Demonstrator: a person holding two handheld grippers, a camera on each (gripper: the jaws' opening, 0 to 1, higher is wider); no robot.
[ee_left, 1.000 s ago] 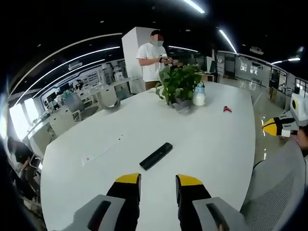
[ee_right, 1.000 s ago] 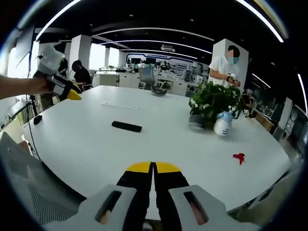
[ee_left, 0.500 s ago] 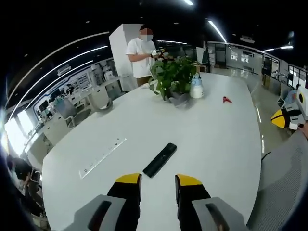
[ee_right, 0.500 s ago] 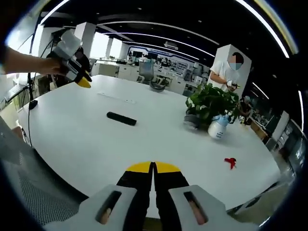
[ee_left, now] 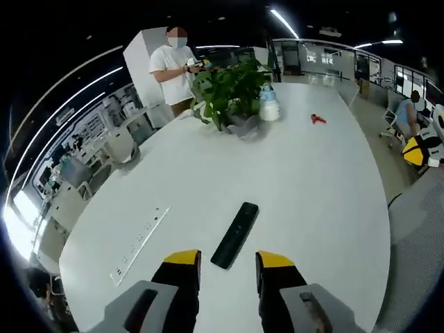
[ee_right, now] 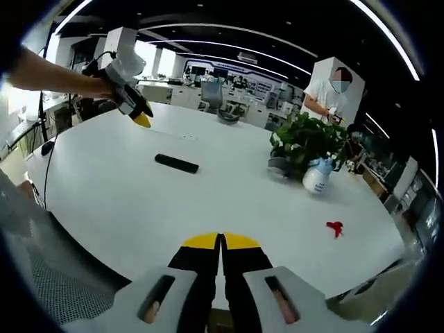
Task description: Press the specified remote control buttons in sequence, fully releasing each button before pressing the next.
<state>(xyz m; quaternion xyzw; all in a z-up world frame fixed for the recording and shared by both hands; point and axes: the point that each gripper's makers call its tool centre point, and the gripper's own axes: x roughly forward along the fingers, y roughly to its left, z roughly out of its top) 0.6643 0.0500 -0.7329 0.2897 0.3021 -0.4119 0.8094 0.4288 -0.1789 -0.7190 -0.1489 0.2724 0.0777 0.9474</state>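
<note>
A black remote control (ee_left: 235,234) lies flat on the white table (ee_left: 312,180), its near end just beyond my left gripper (ee_left: 229,261). That gripper's yellow-tipped jaws are open with nothing between them. In the right gripper view the remote (ee_right: 176,164) lies mid-table, and the left gripper (ee_right: 141,116), held by a person's hand, hovers above the table a little behind and to the left of it, apart from it. My right gripper (ee_right: 220,241) is shut on nothing near the table's front edge. It also shows at the far right of the left gripper view (ee_left: 423,148).
At the far end stand a potted plant (ee_left: 229,87), a white spray bottle (ee_left: 269,107) and a small red object (ee_left: 318,118). A person in a white T-shirt (ee_right: 326,97) stands behind them. A socket strip (ee_left: 139,239) is set into the table, and a mesh chair (ee_right: 41,277) sits at its edge.
My left gripper has moved forward over the table toward the remote, which now lies just past its jaws. The right gripper stays shut near the table's edge.
</note>
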